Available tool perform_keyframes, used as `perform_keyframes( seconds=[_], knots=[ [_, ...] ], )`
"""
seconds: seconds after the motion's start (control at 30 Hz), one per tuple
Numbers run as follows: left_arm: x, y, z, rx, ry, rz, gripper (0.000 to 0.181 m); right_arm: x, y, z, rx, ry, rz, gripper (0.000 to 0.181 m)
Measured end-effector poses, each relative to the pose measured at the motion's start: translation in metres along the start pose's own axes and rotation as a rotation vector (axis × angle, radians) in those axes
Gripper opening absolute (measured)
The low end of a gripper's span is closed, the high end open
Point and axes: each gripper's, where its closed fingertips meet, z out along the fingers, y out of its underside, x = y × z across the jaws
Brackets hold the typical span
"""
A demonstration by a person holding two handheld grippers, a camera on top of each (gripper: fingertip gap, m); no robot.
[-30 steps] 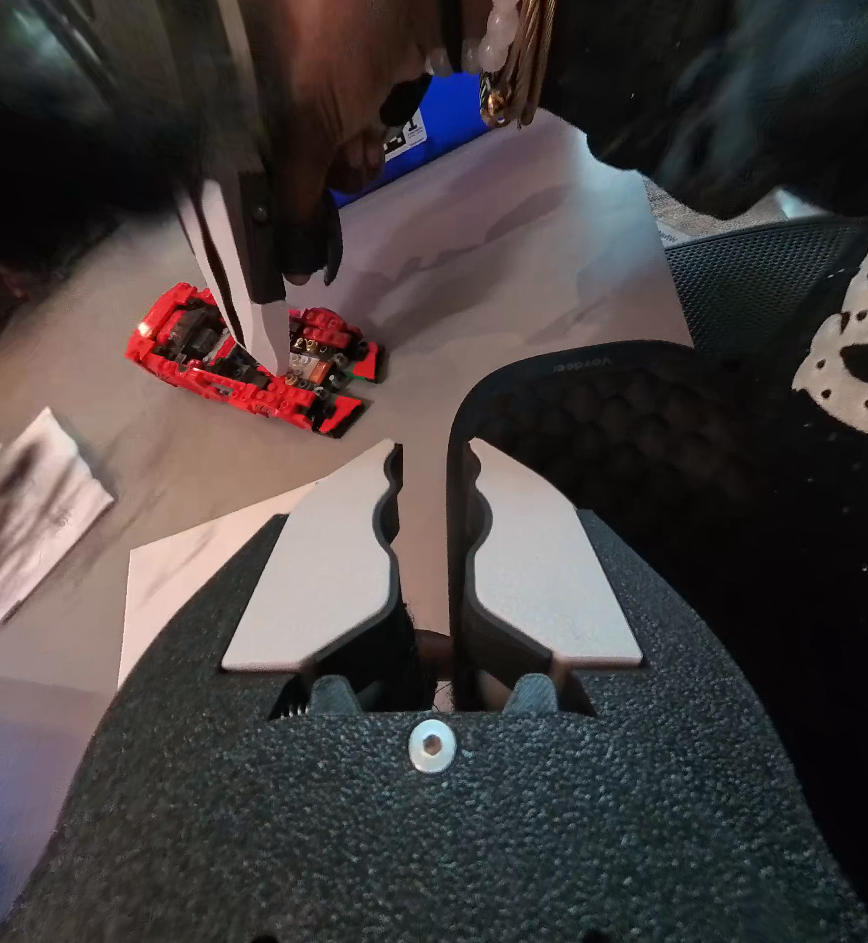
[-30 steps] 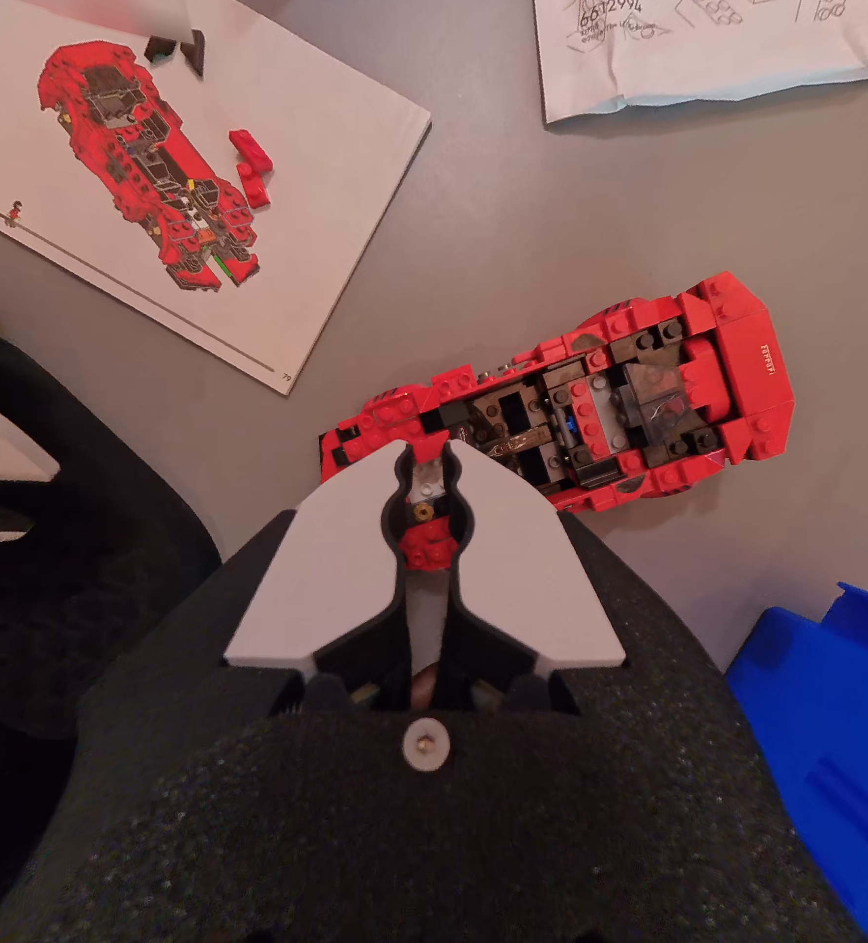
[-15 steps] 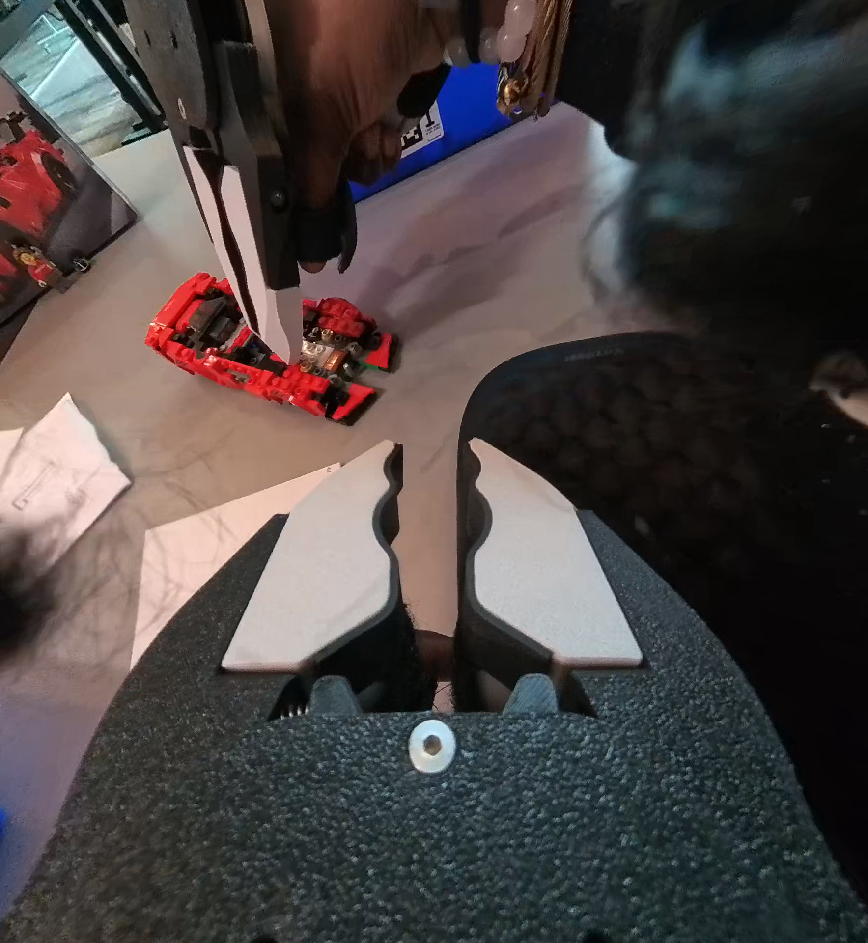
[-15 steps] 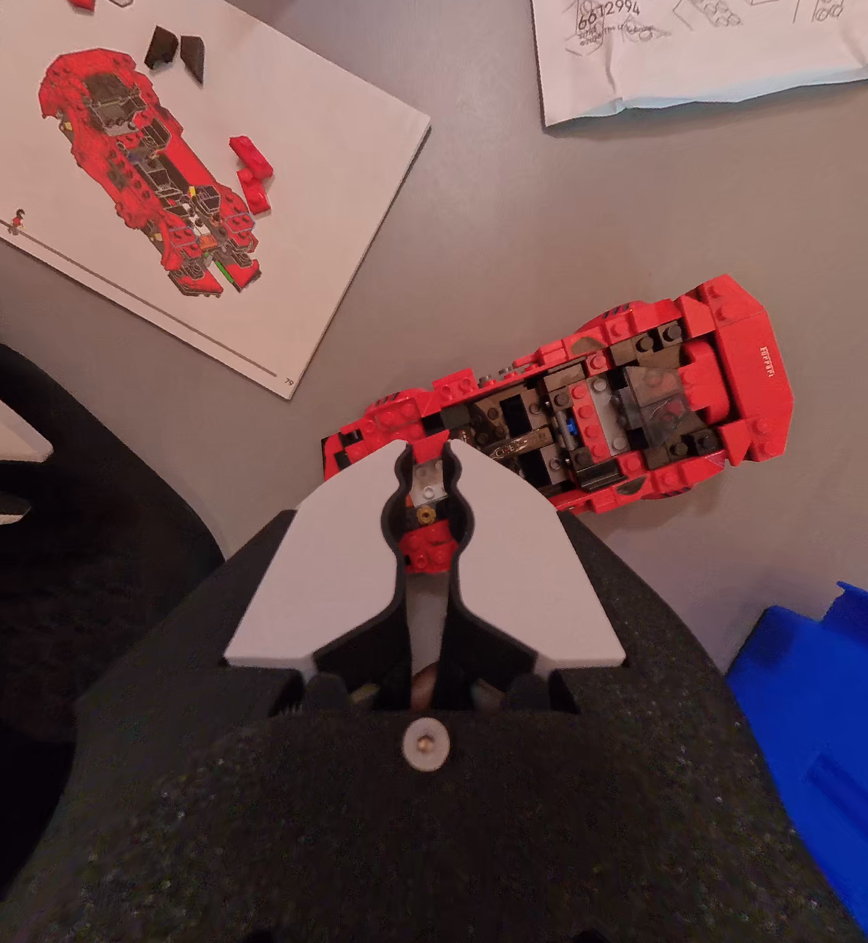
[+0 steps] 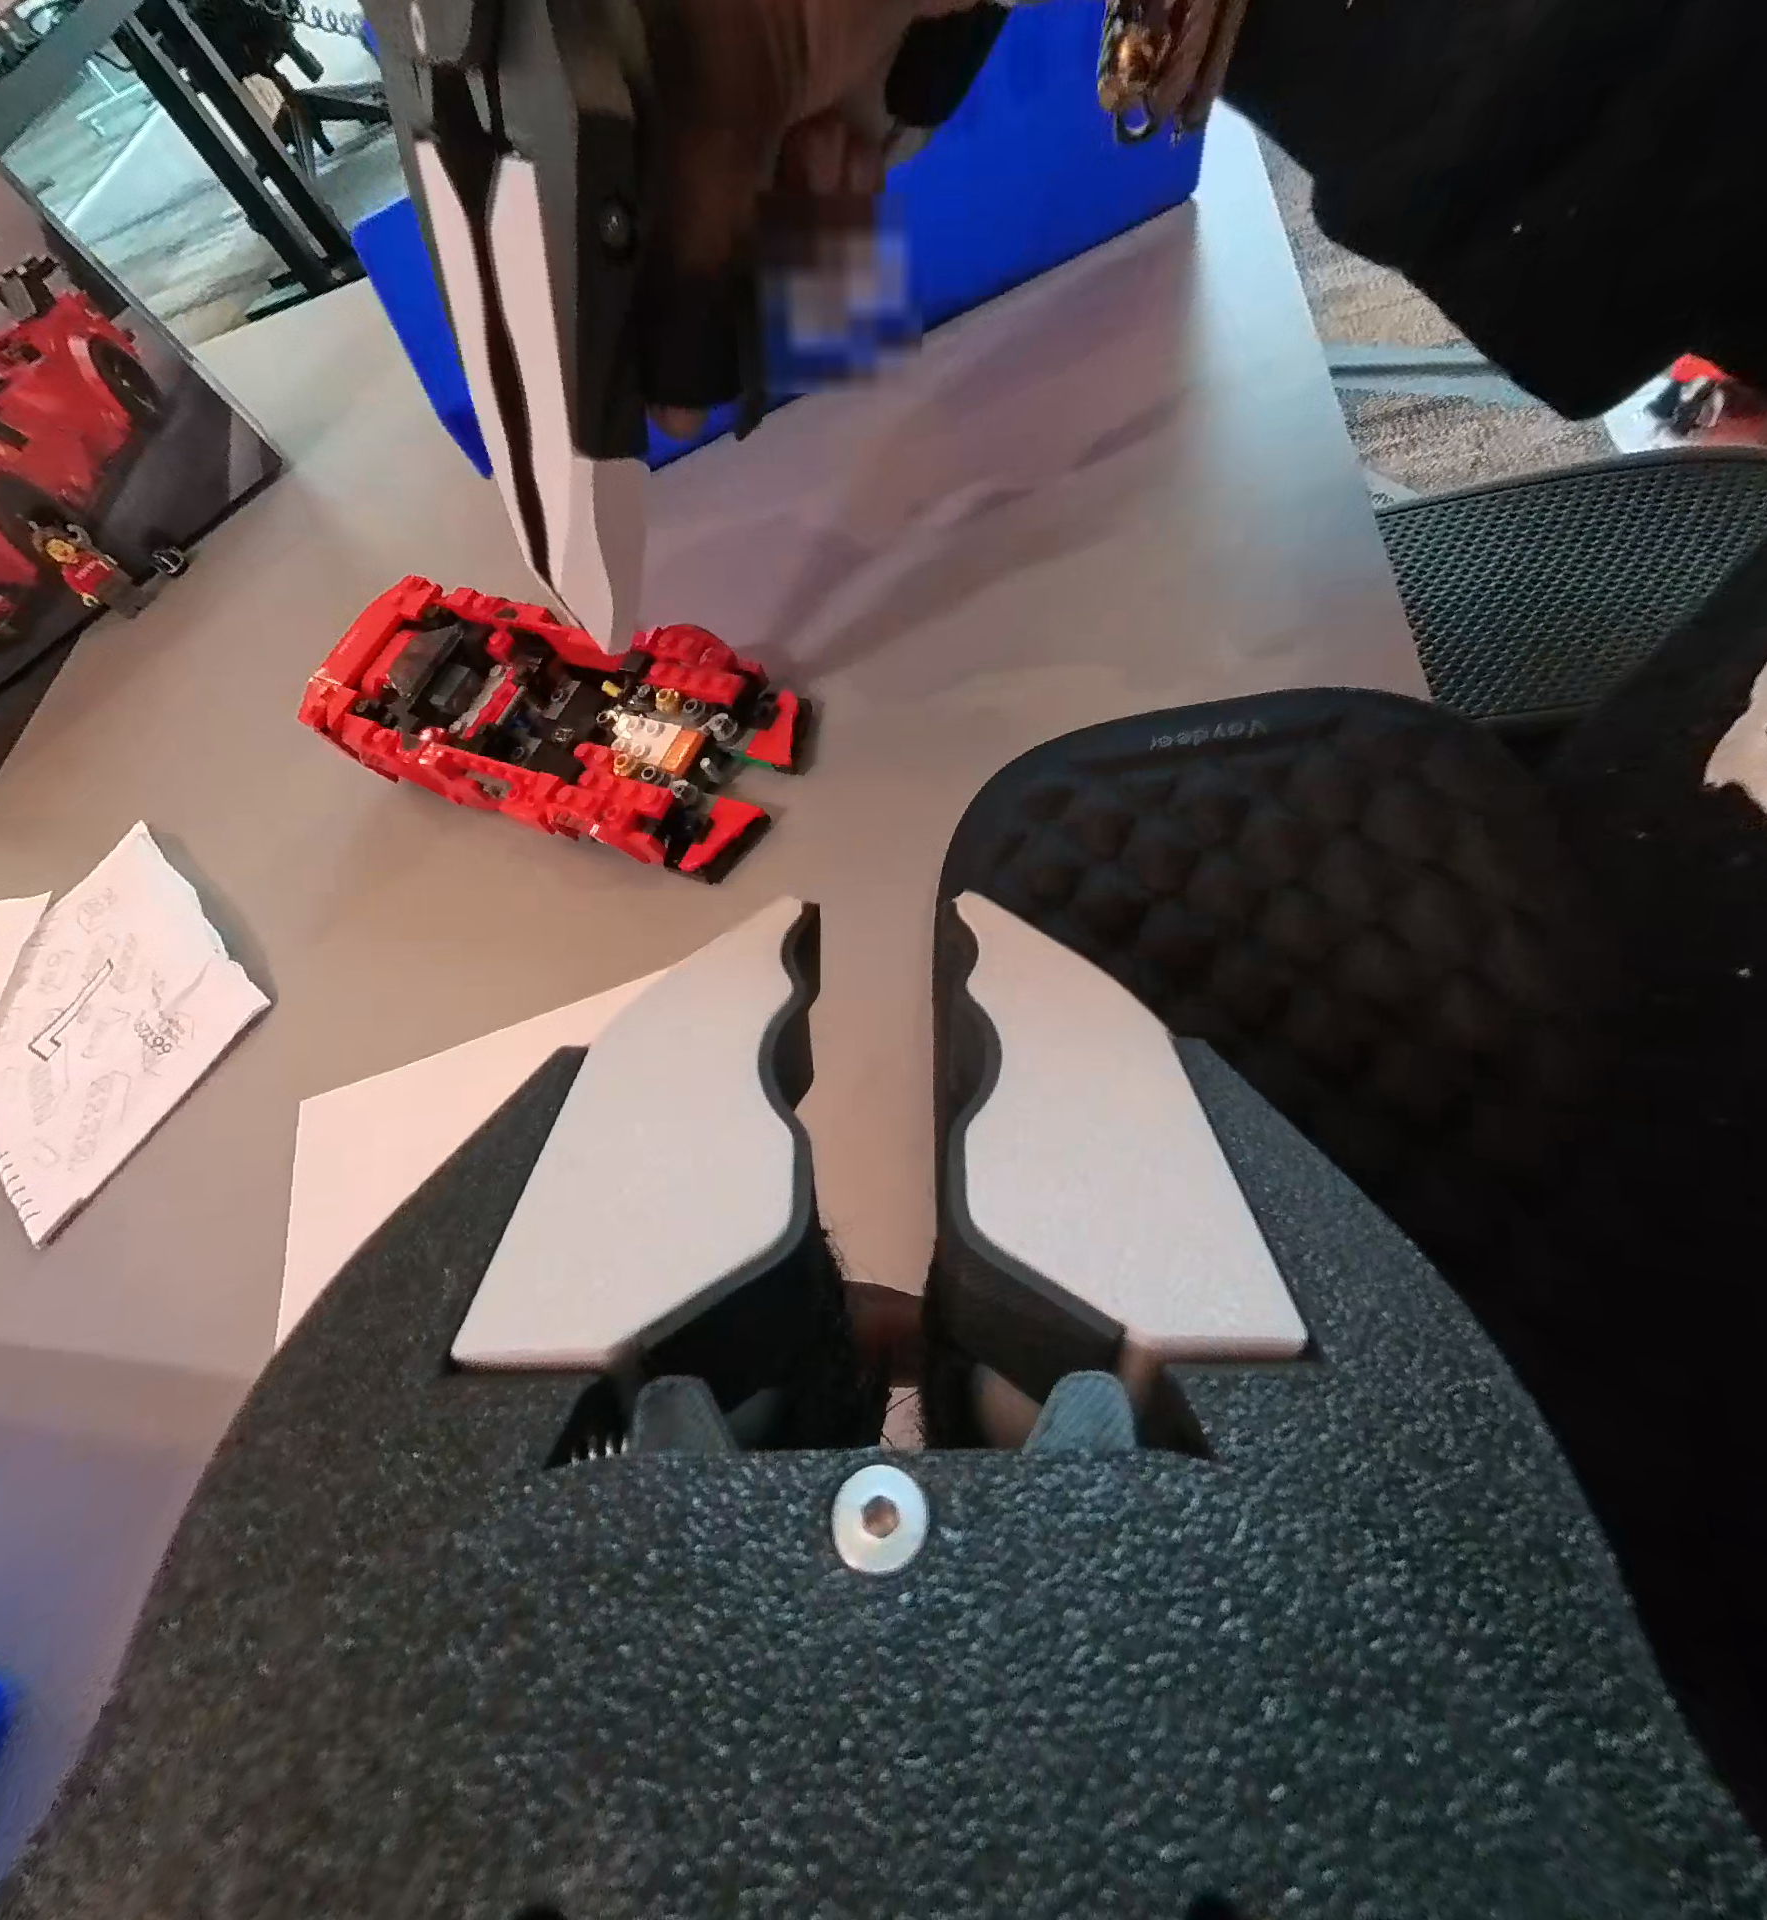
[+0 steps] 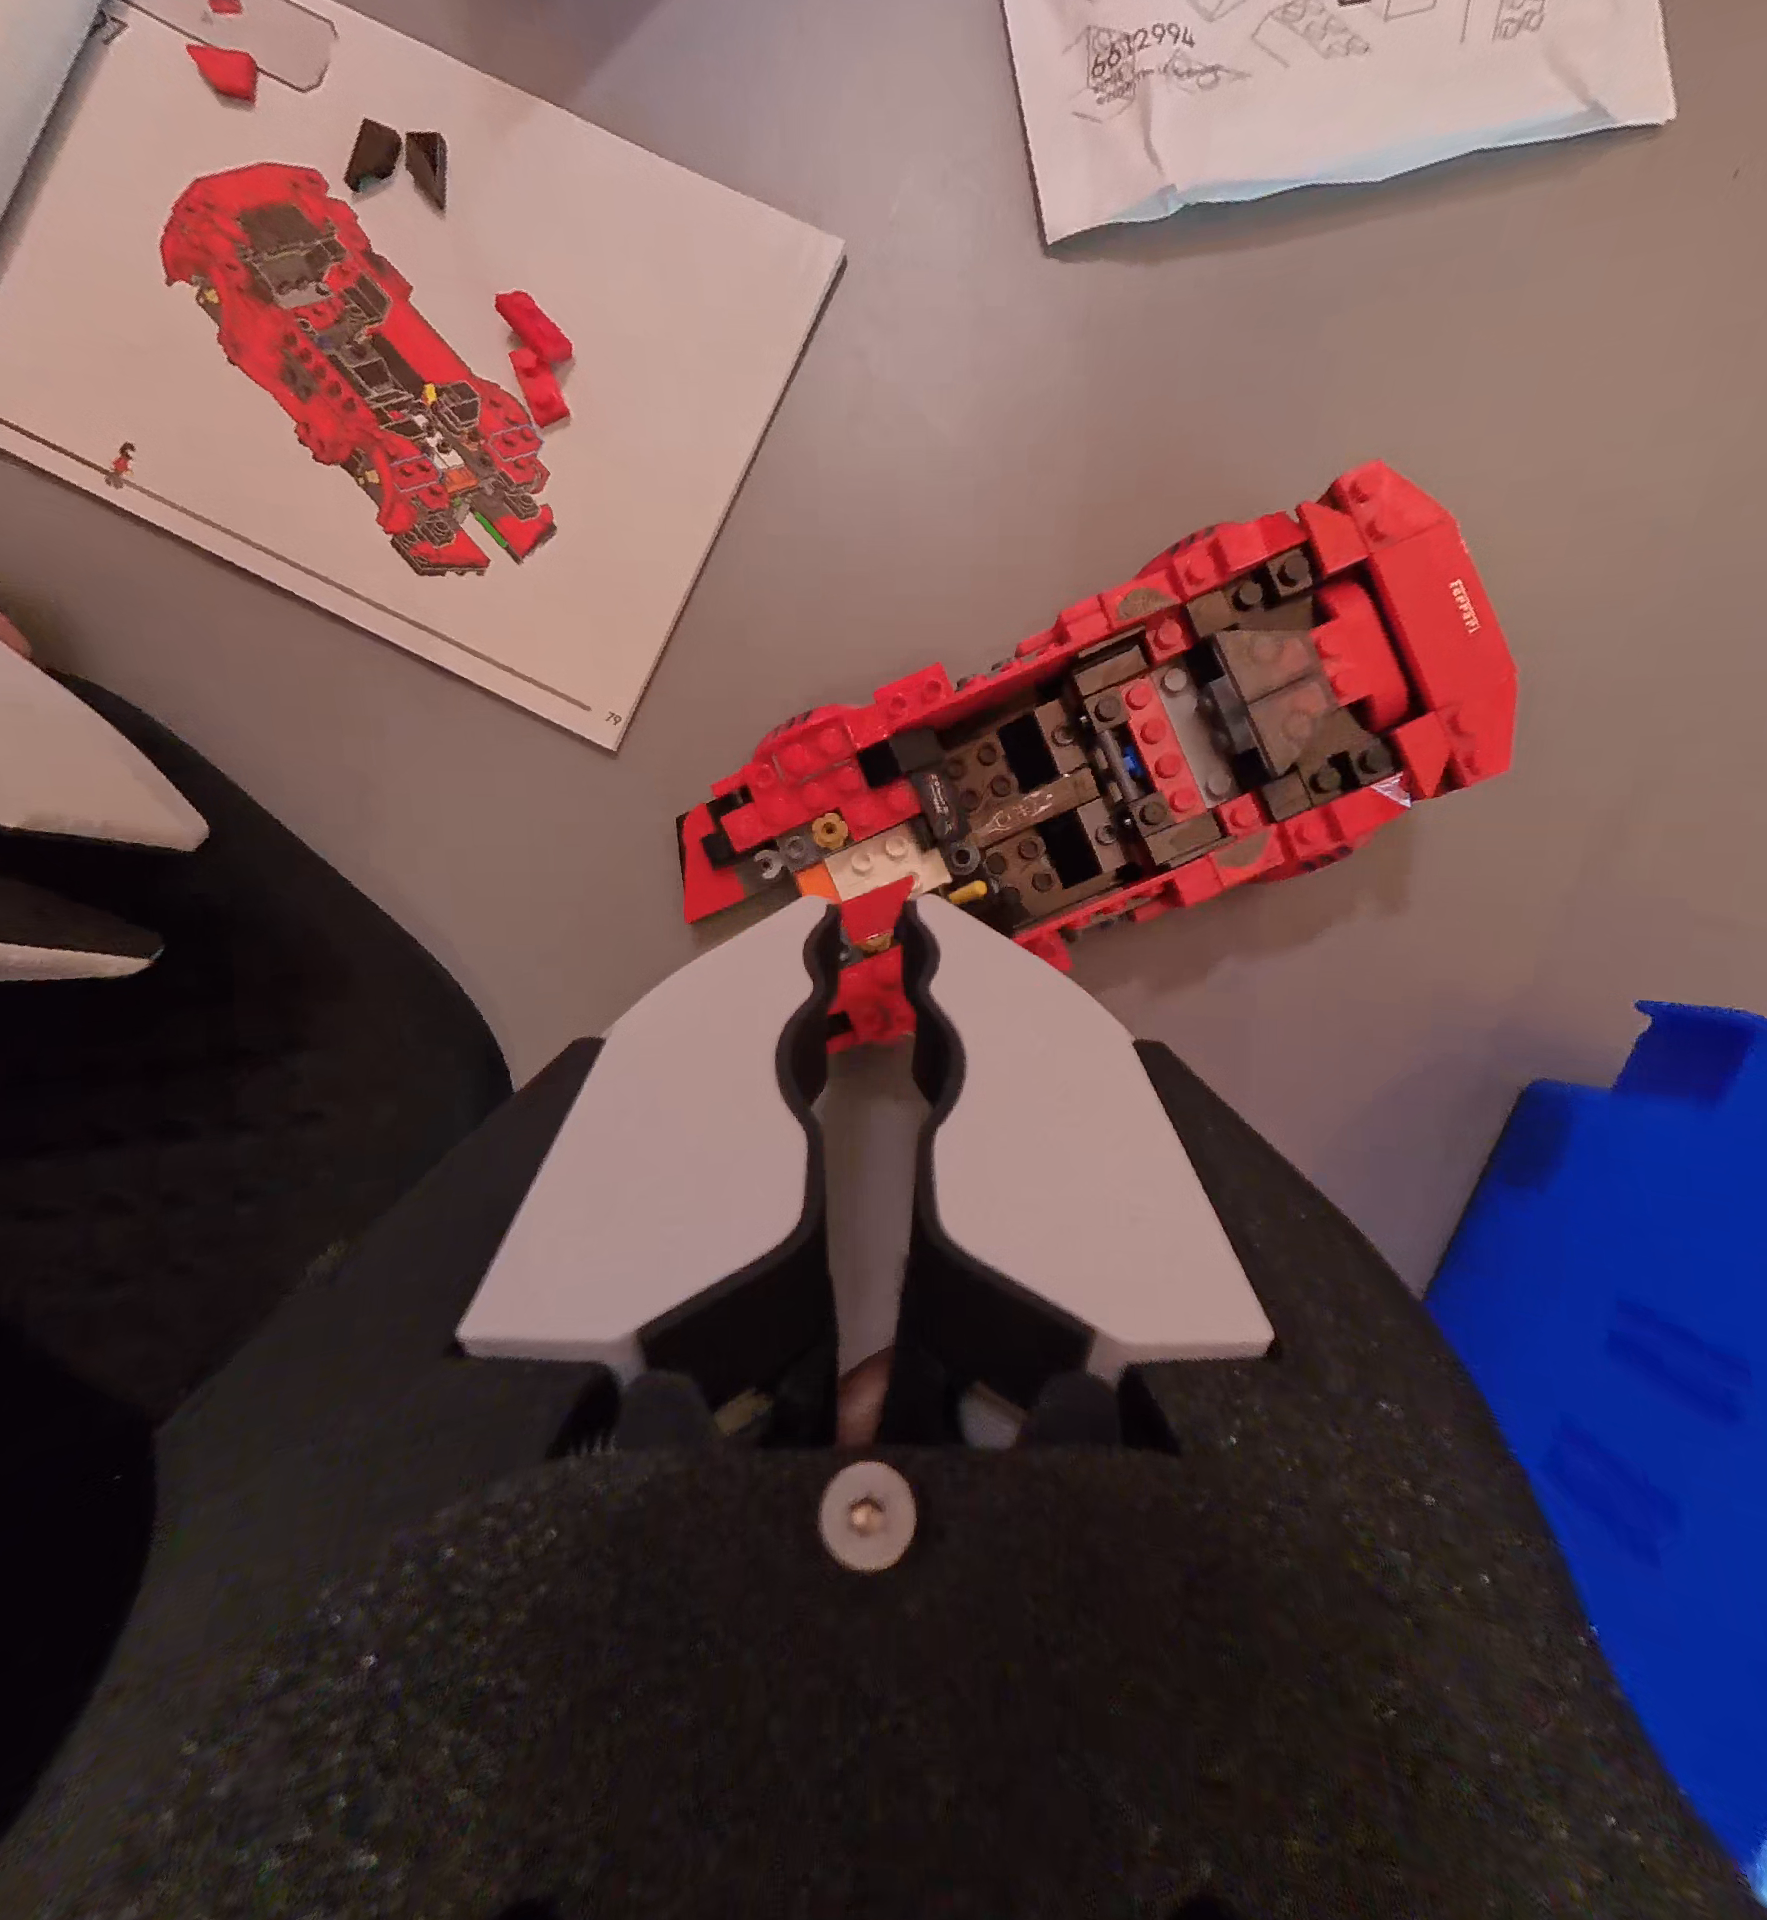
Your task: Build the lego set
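Your right gripper (image 6: pixel 871 914) was pinching a small red brick assembly (image 6: pixel 874 992) between its fingertips, held just at the near end of the red lego car (image 6: pixel 1118 769) — whether it touched the car's studs could not be told. The car lay on the grey table (image 6: pixel 1066 364), its top unfinished, black and grey bricks showing along its middle.

Your left gripper (image 5: pixel 874 935) was apart from the car, on the near side of it, its fingers parted by a narrow gap with nothing between them; grey tabletop showed through.

Beside the car, on the side away from the blue bin (image 6: pixel 1668 1403), lay the open instruction booklet (image 6: pixel 650 416) with two loose red bricks (image 6: pixel 536 353) and two dark wedge pieces (image 6: pixel 396 161) resting on its page. Beyond the car sat a crumpled paper bag (image 6: pixel 1346 114) — in the left wrist view the set's box (image 5: pixel 37 416) stood farther off past the car's far end.
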Motion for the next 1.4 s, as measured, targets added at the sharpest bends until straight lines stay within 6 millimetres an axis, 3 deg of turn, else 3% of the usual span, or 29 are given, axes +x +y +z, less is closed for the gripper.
perform_keyframes(
  seconds=[0.6,1.4],
  knots=[
    [-0.001,0.005,-0.008,-0.019,-0.036,-0.001,0.021,-0.001,-0.003,0.019,-0.09,0.017,-0.05,0.011],
    [-0.007,0.012,-0.019,0.046,-0.039,-0.054,0.021,-0.003,0.0,0.018,-0.11,0.013,0.009,0.011]
  ],
)
